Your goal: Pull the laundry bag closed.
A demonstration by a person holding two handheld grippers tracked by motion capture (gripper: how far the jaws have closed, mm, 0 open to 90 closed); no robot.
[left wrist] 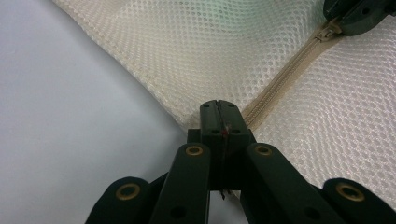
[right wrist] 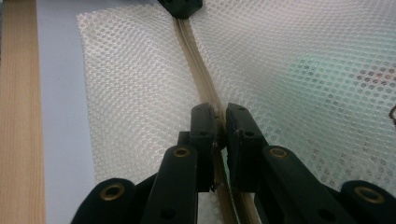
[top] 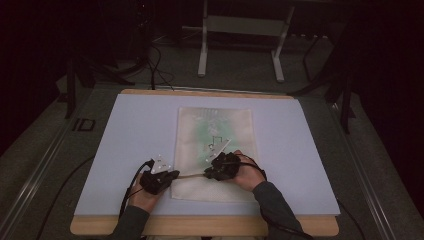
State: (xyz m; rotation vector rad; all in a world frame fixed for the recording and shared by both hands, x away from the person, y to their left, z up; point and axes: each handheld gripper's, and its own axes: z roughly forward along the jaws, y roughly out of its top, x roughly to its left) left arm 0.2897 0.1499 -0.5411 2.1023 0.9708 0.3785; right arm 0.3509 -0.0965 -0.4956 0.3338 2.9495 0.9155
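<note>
Blue mat (top: 130,150); both grippers clamp mesh bag (top: 200,135) zipper (left wrist: 285,77).

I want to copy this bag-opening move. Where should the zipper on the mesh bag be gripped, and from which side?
Pinch the zipper across its raised tape, coming in along its length from each end, as the left gripper and right gripper do; the mesh bag lies flat, so only that ridge stands up.

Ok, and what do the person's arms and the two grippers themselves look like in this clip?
Both forearms wear dark grey long sleeves. The left gripper and right gripper are black, each with two flat, blocky jaws on linkage bars with brass-coloured rivets. A pale three-cornered plate sits on the left one, and a black cable trails from it.
</note>
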